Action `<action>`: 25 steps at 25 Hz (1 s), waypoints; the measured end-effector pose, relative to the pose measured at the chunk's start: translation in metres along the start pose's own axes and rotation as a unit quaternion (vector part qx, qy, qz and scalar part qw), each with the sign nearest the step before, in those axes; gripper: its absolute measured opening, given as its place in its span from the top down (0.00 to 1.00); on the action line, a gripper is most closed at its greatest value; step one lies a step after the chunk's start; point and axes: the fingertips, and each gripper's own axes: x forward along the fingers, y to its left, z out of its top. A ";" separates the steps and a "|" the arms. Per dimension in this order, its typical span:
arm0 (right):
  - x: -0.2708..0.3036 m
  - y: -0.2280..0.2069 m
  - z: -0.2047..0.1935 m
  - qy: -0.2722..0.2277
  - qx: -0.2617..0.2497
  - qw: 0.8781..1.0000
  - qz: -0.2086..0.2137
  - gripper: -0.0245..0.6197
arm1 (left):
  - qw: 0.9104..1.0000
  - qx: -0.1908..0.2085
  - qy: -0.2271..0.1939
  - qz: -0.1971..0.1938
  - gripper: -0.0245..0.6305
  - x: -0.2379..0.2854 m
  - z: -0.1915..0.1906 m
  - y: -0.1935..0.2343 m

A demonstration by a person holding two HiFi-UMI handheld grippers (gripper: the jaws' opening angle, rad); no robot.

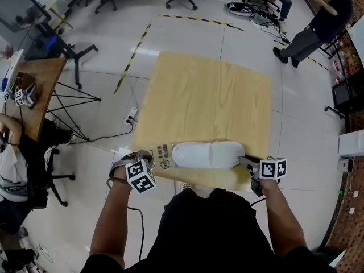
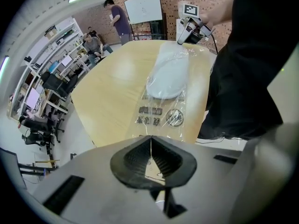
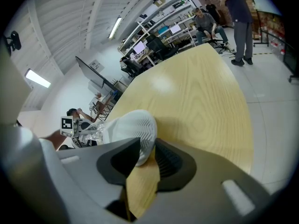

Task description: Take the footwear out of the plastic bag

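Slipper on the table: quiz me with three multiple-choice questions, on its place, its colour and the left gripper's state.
1. Where does the slipper lie?
A) at the near edge of the table, by the person
B) at its far edge
C) on the floor
2. Its colour?
A) black
B) white
C) red
3. The left gripper is:
A) wide open
B) shut on the plastic bag
C) shut on a chair
Answers: 1 A, it lies just before the person's body; 2 B, white all over; 3 B, film runs between its closed jaws.

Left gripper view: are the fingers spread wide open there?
No, the left gripper has its fingers closed together, pinching the edge of the clear plastic bag.
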 end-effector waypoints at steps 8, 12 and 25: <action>0.002 0.003 -0.002 0.001 0.002 1.000 0.000 0.80 | 1.000 -0.016 0.011 0.017 0.95 -0.008 -0.024 0.008; 0.003 0.005 0.000 0.002 0.000 1.000 -0.001 0.80 | 0.999 -0.026 0.010 0.017 0.95 -0.010 -0.031 0.005; 0.006 0.006 0.004 0.011 0.000 1.000 -0.008 0.80 | 0.997 -0.065 0.031 0.040 0.95 -0.019 -0.077 0.017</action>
